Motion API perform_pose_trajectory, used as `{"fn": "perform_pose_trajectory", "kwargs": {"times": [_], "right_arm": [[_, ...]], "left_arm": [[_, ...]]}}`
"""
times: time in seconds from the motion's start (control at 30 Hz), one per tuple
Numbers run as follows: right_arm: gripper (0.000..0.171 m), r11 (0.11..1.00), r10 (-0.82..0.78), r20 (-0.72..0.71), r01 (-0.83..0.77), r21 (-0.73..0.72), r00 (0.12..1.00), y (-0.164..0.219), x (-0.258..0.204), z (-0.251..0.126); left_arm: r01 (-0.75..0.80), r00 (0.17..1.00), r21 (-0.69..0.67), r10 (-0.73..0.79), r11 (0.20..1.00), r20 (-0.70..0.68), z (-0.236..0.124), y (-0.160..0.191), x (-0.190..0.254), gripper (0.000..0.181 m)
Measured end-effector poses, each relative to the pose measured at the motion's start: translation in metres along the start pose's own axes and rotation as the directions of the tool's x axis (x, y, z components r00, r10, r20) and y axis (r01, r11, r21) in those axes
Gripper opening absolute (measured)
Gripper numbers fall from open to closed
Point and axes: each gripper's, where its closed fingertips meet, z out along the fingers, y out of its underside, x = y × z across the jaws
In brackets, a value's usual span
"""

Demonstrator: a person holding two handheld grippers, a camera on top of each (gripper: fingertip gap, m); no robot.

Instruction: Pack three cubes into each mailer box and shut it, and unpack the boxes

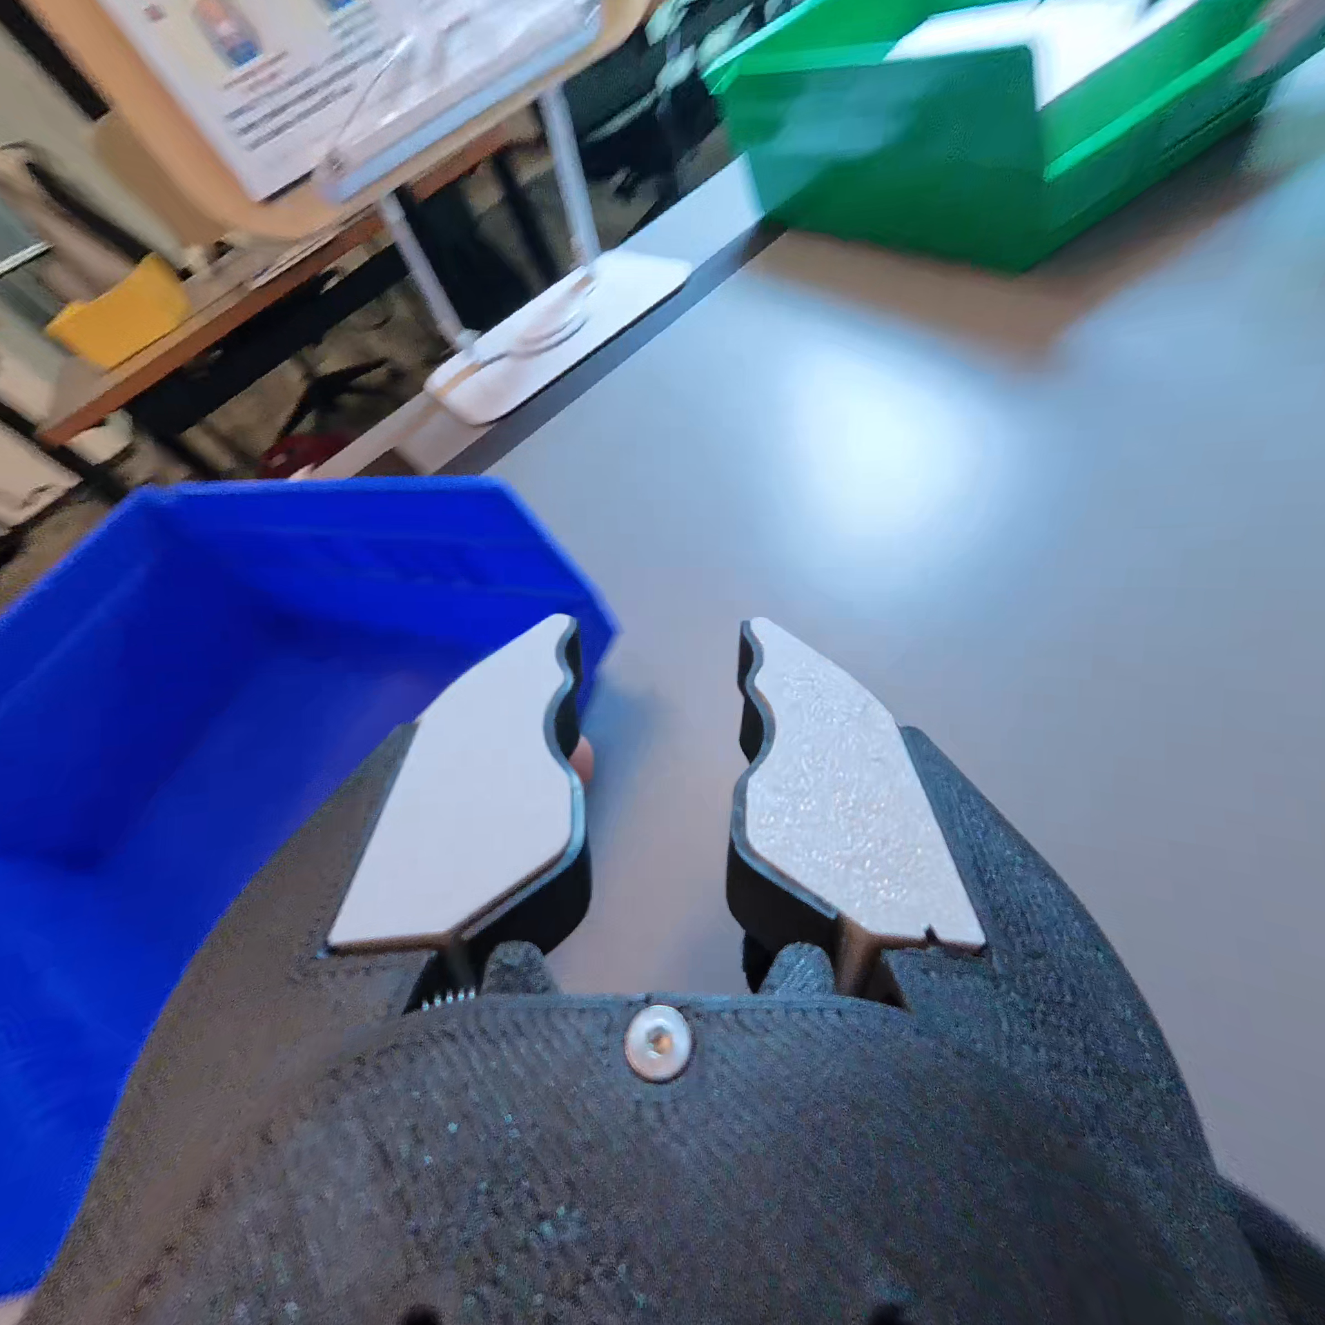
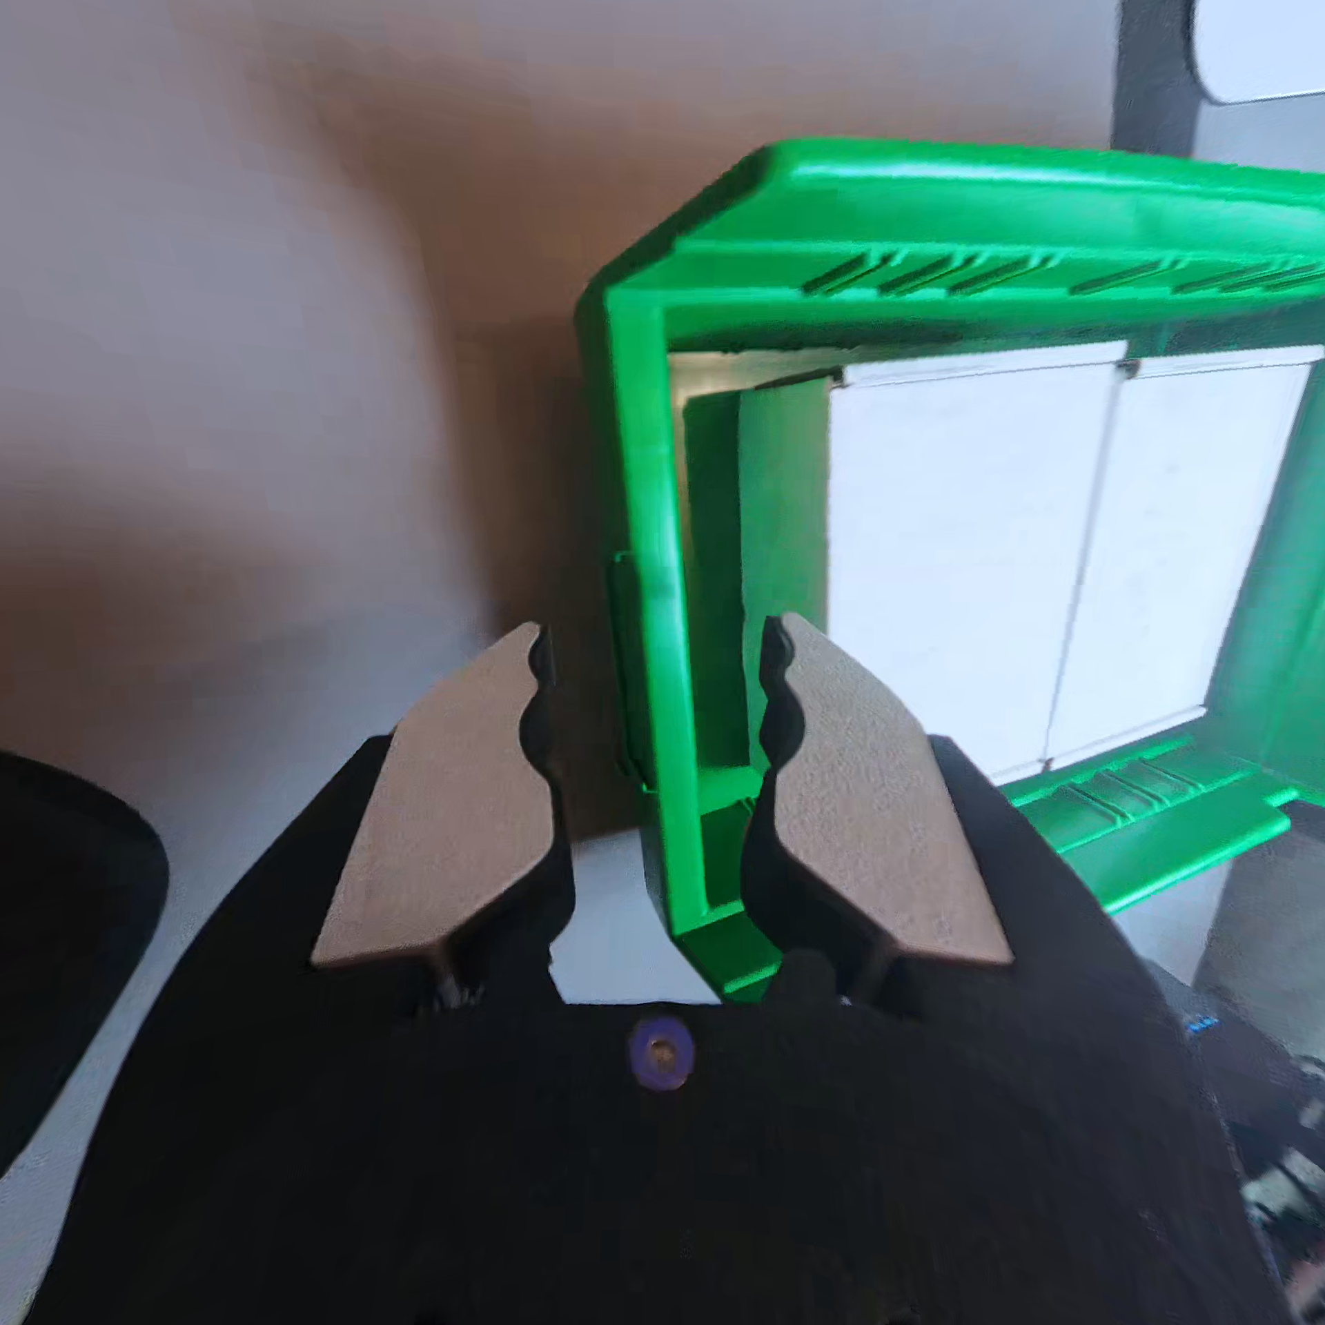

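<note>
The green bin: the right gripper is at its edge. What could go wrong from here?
1. The right gripper straddles the green bin wall with jaws open, not clamped; the bin looks tilted and could slip or drop.
2. The white boxes inside could slide out.
3. The left gripper hangs close beside the blue bin and could knock it.

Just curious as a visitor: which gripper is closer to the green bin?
Right. The right gripper straddles the green bin wall with open jaws; the left gripper sits far off beside the blue bin.
</note>
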Motion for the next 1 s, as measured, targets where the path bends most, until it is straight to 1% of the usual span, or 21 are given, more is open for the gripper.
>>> {"fn": "perform_pose_trajectory", "kwargs": {"times": [0.07, 0.1, 0.13, 0.17, 0.23, 0.27, 0.33, 0.37, 0.43, 0.53, 0.6, 0.63, 0.7, 0.77, 0.83, 0.9, 1.0], "right_arm": [[0.053, 0.995, -0.074, -0.043, 0.071, -0.076, 0.996, 0.011, -0.004, 0.014], [0.048, 0.990, -0.104, -0.067, 0.097, -0.100, 0.992, 0.014, -0.004, 0.021], [0.038, 0.985, -0.131, -0.100, 0.118, -0.122, 0.986, 0.016, -0.002, 0.027], [0.029, 0.979, -0.167, -0.124, 0.149, -0.140, 0.978, 0.017, -0.001, 0.032], [0.030, 0.962, -0.241, -0.181, 0.210, -0.176, 0.953, 0.016, 0.001, 0.033], [0.030, 0.956, -0.257, -0.208, 0.217, -0.197, 0.944, 0.016, 0.001, 0.033], [0.031, 0.948, -0.296, -0.243, 0.253, -0.195, 0.924, 0.013, -0.006, 0.030], [0.031, 0.947, -0.305, -0.245, 0.266, -0.178, 0.920, 0.011, -0.013, 0.028], [0.031, 0.947, -0.319, -0.247, 0.295, -0.130, 0.915, 0.006, -0.033, 0.022], [0.031, 0.936, -0.349, -0.290, 0.343, -0.072, 0.891, -0.005, -0.068, 0.010], [0.032, 0.930, -0.351, -0.331, 0.367, -0.014, 0.876, -0.015, -0.094, 0.000], [0.031, 0.931, -0.332, -0.343, 0.364, 0.031, 0.878, -0.021, -0.108, -0.005], [0.031, 0.937, -0.220, -0.369, 0.301, 0.175, 0.903, -0.039, -0.131, -0.024], [0.031, 0.919, -0.064, -0.363, 0.197, 0.341, 0.929, -0.053, -0.146, -0.053], [0.030, 0.871, 0.124, -0.348, 0.066, 0.486, 0.929, -0.055, -0.148, -0.082], [0.030, 0.816, 0.298, -0.319, -0.067, 0.575, 0.900, -0.040, -0.143, -0.102], [0.031, 0.753, 0.501, -0.335, -0.211, 0.624, 0.798, 0.001, -0.131, -0.116]], "left_arm": [[-0.054, 0.992, -0.070, 0.061, 0.996, 0.113, -0.002, 0.006, -0.032, 0.042], [-0.083, 0.986, -0.115, 0.098, 0.990, 0.133, -0.002, 0.011, -0.042, 0.041], [-0.113, 0.980, -0.180, 0.139, 0.977, 0.139, 0.000, 0.019, -0.050, 0.040], [-0.144, 0.975, -0.261, 0.182, 0.954, 0.128, 0.002, 0.031, -0.056, 0.041], [-0.188, 0.969, -0.439, 0.240, 0.879, 0.064, 0.008, 0.061, -0.062, 0.047], [-0.207, 0.962, -0.488, 0.267, 0.848, 0.055, 0.011, 0.072, -0.066, 0.046], [-0.243, 0.954, -0.542, 0.300, 0.804, 0.017, 0.019, 0.089, -0.068, 0.044], [-0.262, 0.948, -0.563, 0.319, 0.784, 0.004, 0.023, 0.096, -0.068, 0.041], [-0.357, 0.901, -0.563, 0.434, 0.745, 0.003, 0.032, 0.099, -0.071, 0.035], [-0.402, 0.886, -0.537, 0.463, 0.741, -0.024, 0.040, 0.089, -0.056, 0.033], [-0.487, 0.846, -0.489, 0.529, 0.723, -0.060, 0.047, 0.079, -0.040, 0.032], [-0.513, 0.836, -0.465, 0.543, 0.721, -0.080, 0.050, 0.073, -0.030, 0.031], [-0.566, 0.812, -0.409, 0.570, 0.716, -0.126, 0.059, 0.061, -0.008, 0.031], [-0.619, 0.780, -0.345, 0.604, 0.705, -0.166, 0.070, 0.048, 0.012, 0.031], [-0.652, 0.756, -0.294, 0.624, 0.698, -0.195, 0.083, 0.036, 0.029, 0.031], [-0.685, 0.728, -0.246, 0.649, 0.685, -0.219, 0.097, 0.026, 0.042, 0.031], [-0.711, 0.703, -0.193, 0.670, 0.676, -0.240, 0.117, 0.014, 0.051, 0.031]]}}
